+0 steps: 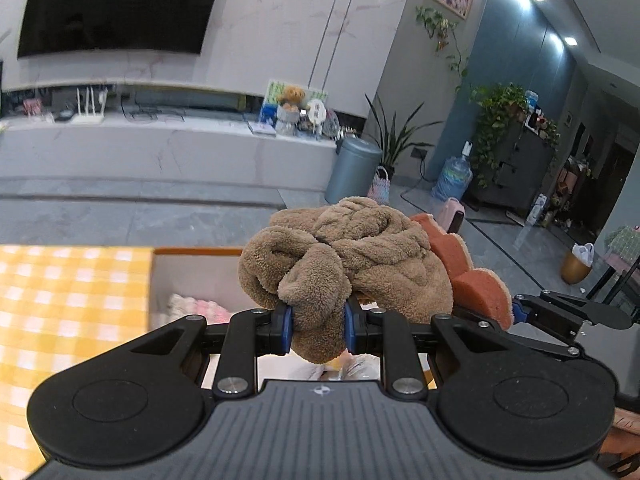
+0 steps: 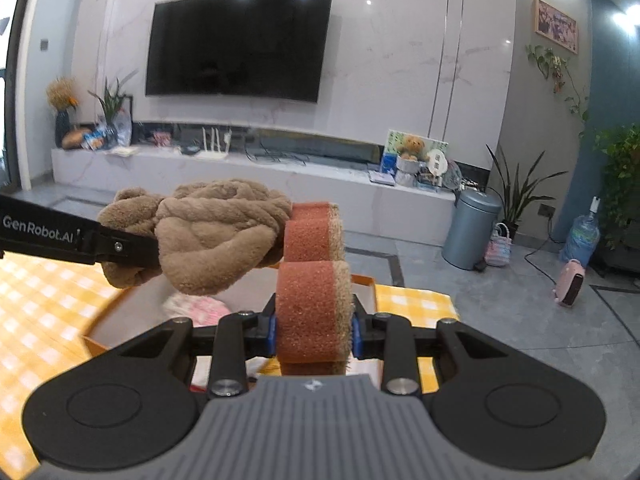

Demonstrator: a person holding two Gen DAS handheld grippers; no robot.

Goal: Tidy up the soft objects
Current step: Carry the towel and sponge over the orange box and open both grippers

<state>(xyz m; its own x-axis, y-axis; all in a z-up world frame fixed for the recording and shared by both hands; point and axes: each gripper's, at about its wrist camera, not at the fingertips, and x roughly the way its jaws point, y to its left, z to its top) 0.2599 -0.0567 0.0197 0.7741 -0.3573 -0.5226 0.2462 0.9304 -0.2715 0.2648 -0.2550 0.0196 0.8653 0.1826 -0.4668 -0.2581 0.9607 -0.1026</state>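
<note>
My left gripper (image 1: 318, 320) is shut on a crumpled brown fleece cloth (image 1: 352, 252), held in the air. My right gripper (image 2: 314, 330) is shut on an orange wavy sponge (image 2: 314, 304) with a tan scouring side. Cloth and sponge hang side by side, close together, above an open box (image 1: 192, 268) with an orange rim. In the right wrist view the brown cloth (image 2: 216, 236) sits left of the sponge, with the left gripper's black arm (image 2: 80, 240) behind it. The sponge (image 1: 456, 256) and the right gripper (image 1: 516, 312) show at the right in the left wrist view. Something pink and white (image 2: 200, 306) lies in the box.
A yellow checked tablecloth (image 1: 60, 300) covers the table around the box. Beyond lie a grey floor, a long TV bench (image 2: 240, 176) under a wall TV, a grey bin (image 2: 470, 232), a water bottle (image 2: 582, 240), a pink heater (image 2: 570, 284) and potted plants.
</note>
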